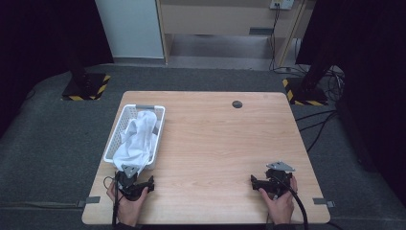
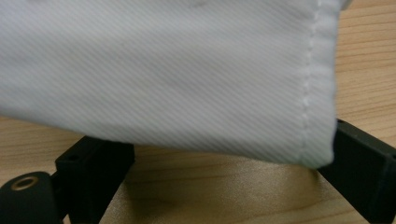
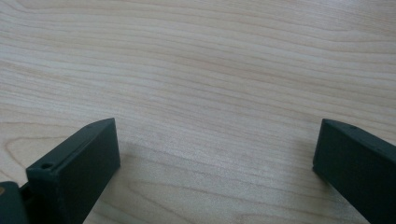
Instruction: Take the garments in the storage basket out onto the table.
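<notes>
Cloth [image 1: 136, 139] spills from basket [image 1: 125, 115] toward left gripper [image 2: 219, 163], jaws spread beneath its hem. Right gripper [image 3: 215, 154], well apart from basket, jaws spread over bare worktop [image 3: 210, 60].

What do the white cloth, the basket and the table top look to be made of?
White cloth: woven fabric, probably cotton twill, matte; fine diagonal ribs and a stitched hem show. Basket: likely moulded plastic, white, with slotted walls. Table: wood or wood-look laminate, pale, smooth satin, with visible grain lines.

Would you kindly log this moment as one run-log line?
left gripper: open at white cloth hem | right gripper: open over table | cloth: in basket, overhanging
</notes>
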Demonstrator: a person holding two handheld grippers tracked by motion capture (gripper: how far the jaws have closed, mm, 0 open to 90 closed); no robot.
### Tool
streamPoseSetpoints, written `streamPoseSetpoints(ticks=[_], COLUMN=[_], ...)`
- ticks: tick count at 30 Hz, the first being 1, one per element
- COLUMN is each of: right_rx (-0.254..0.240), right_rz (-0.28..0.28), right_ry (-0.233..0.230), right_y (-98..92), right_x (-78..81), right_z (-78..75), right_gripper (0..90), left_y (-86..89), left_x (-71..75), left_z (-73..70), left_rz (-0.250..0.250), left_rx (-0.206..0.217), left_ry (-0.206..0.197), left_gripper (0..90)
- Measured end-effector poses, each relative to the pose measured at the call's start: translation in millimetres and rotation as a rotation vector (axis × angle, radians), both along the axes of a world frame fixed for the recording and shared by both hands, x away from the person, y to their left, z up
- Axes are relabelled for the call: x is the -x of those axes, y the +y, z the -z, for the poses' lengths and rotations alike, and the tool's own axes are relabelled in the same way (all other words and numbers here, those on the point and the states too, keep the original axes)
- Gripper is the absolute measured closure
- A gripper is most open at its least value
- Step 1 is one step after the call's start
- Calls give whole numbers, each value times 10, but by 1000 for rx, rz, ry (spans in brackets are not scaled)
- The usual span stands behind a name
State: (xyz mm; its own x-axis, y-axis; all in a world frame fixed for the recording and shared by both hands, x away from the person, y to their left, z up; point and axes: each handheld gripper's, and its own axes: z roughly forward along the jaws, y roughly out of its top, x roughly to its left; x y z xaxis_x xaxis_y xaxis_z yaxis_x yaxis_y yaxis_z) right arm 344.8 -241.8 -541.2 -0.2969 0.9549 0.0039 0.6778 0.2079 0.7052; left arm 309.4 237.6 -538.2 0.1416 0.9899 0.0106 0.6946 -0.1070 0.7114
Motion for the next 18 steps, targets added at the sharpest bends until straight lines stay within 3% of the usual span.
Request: streamPoseSetpoints(ticks=[11,18], right_rx=[1,1], right_rz=[0,-1], right_ry=[0,-1], right_y=[-1,-1], right_x=[-1,-1], right_z=[-1,0], right_gripper=[7,6], left_y=[3,9], left_x=[4,43], left_z=[-3,-15], left_rz=[3,7], left_rx=[4,13], left_ry=[-2,-26], left_gripper=[80,96])
